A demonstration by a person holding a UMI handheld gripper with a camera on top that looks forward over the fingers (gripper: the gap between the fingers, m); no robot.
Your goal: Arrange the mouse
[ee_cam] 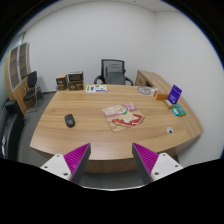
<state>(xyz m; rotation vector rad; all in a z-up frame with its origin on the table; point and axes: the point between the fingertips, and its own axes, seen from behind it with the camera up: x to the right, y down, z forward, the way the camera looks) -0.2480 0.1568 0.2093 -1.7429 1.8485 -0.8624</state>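
A small dark mouse [69, 120] lies on the left part of a large wooden table [90, 135], well beyond my fingers. A mouse pad with a pink and beige picture [124, 117] lies near the middle of the table, to the right of the mouse. My gripper [113, 160] hovers above the table's near edge, far back from both. Its two fingers with magenta pads [150, 155] stand wide apart with nothing between them.
A black office chair [114, 72] stands behind the table. A purple-screened tablet [176, 94], a small teal object [179, 112] and a small box [171, 132] sit at the right. White papers [96, 88] and a bowl [147, 91] lie at the far side. Shelves stand at the left wall.
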